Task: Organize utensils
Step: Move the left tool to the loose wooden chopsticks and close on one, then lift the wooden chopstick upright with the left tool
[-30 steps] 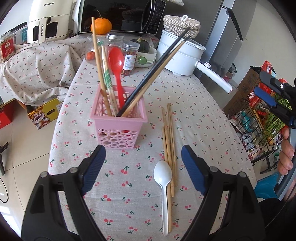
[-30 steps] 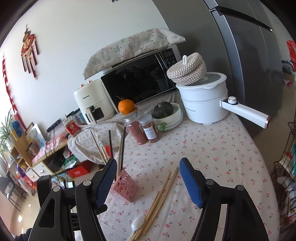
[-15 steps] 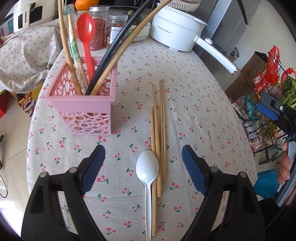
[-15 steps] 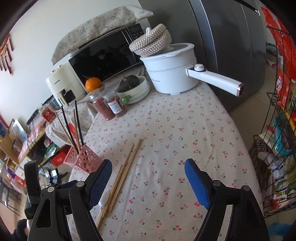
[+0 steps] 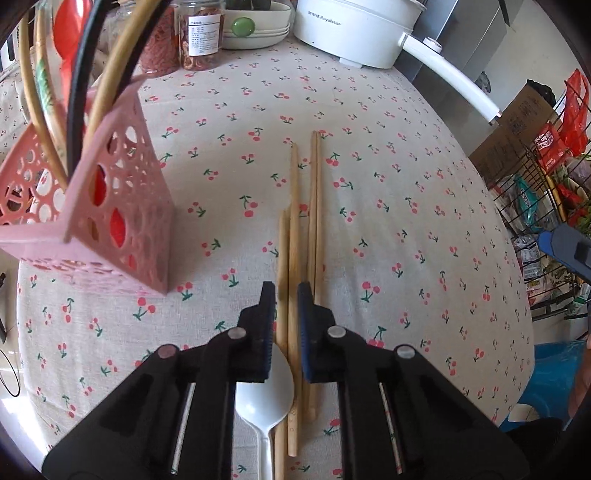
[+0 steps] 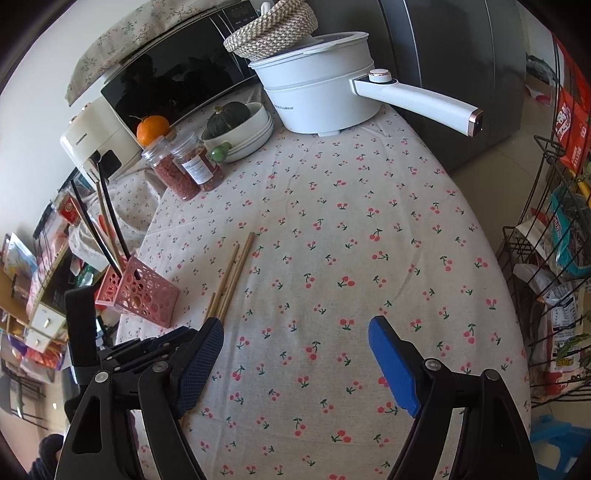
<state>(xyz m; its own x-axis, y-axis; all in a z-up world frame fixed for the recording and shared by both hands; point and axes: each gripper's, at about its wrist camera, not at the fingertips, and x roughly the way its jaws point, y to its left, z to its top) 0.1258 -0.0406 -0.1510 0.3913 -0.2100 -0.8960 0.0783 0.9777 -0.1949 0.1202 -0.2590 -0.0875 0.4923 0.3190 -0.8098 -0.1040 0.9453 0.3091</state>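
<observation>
The white electric pot [image 5: 354, 29] carries the word "Royalstar" in grey print on its side, readable in the left wrist view. A spice jar [image 5: 199, 37] bears a white label with lines of small print, too fine to read. The cream air fryer [image 6: 92, 144] shows a brand word, illegible.

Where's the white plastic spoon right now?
In the left wrist view the white spoon lies on the cherry tablecloth near the bottom, against the loose wooden chopsticks, its bowl partly under the left gripper.
</observation>
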